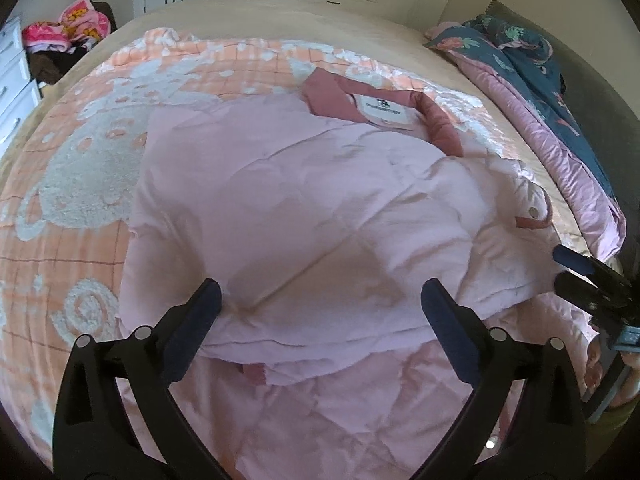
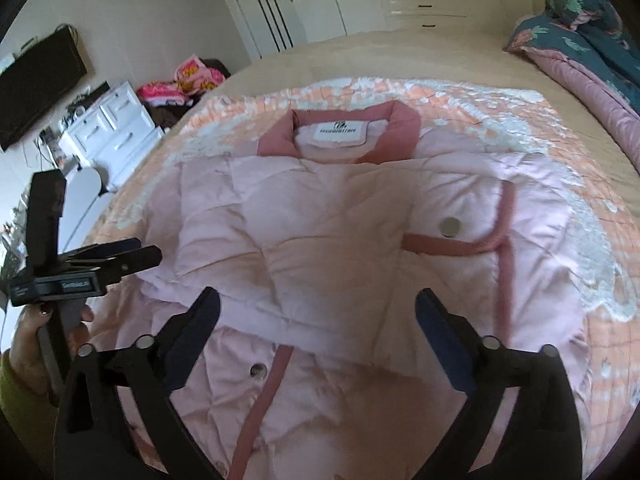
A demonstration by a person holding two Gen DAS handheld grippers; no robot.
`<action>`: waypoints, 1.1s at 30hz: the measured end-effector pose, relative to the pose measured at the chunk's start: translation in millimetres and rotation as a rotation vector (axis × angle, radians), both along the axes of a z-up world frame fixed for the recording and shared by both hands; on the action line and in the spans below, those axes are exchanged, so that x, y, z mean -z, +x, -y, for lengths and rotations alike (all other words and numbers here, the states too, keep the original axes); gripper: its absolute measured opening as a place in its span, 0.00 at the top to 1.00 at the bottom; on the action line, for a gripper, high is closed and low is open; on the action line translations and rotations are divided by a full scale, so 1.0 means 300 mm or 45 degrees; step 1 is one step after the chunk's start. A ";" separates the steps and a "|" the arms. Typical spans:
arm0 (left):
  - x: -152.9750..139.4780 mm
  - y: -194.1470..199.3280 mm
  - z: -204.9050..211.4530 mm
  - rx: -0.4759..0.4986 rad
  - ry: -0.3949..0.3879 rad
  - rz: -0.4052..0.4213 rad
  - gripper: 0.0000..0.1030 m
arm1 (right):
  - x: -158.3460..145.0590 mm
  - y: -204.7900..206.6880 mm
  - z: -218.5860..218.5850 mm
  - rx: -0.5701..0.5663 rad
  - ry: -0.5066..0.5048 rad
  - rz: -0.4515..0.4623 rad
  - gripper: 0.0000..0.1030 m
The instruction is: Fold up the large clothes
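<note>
The pink quilted coat point(image 2: 320, 216) lies spread on a peach-and-white patterned blanket point(image 1: 80, 168) that covers the bed point(image 2: 460, 56), with its darker pink collar point(image 2: 340, 128) and white label point(image 2: 344, 130) towards the far side. One side of the coat is folded over the body, and a rounded cuff with dark pink trim point(image 2: 460, 244) and a silver snap point(image 2: 450, 225) lies on the front. The left tool point(image 1: 320, 300) hovers over the folded pink fabric with its jaws spread wide and nothing pressed between the pads. The right tool point(image 2: 318, 308) is likewise wide open above the coat's lower front, gripping nothing. A hand point(image 2: 28, 344) with a green sleeve holds the left tool's handle. A rolled dark floral quilt point(image 2: 580, 40) lies along the bed's right edge.
</note>
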State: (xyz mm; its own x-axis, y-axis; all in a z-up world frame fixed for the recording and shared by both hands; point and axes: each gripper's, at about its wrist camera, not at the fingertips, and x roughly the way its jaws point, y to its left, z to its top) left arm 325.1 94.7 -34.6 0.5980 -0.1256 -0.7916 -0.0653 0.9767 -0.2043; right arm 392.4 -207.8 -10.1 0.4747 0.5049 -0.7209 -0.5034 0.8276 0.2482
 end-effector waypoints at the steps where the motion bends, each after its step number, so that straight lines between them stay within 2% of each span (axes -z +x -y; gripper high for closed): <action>1: -0.006 -0.002 0.007 0.006 0.000 0.002 0.09 | -0.004 -0.004 0.015 0.009 0.013 0.001 0.04; 5: -0.040 -0.014 0.024 0.017 -0.002 0.018 0.09 | -0.024 -0.017 0.059 0.044 0.032 -0.006 0.04; 12: -0.133 -0.061 0.034 0.007 -0.009 0.089 0.09 | -0.119 -0.056 0.145 0.107 0.085 0.095 0.04; 21: -0.242 -0.127 0.061 0.020 -0.008 0.191 0.09 | -0.206 -0.106 0.245 0.169 0.157 0.163 0.04; 33: -0.346 -0.216 0.113 0.073 -0.003 0.307 0.09 | -0.295 -0.211 0.275 0.187 0.180 0.275 0.04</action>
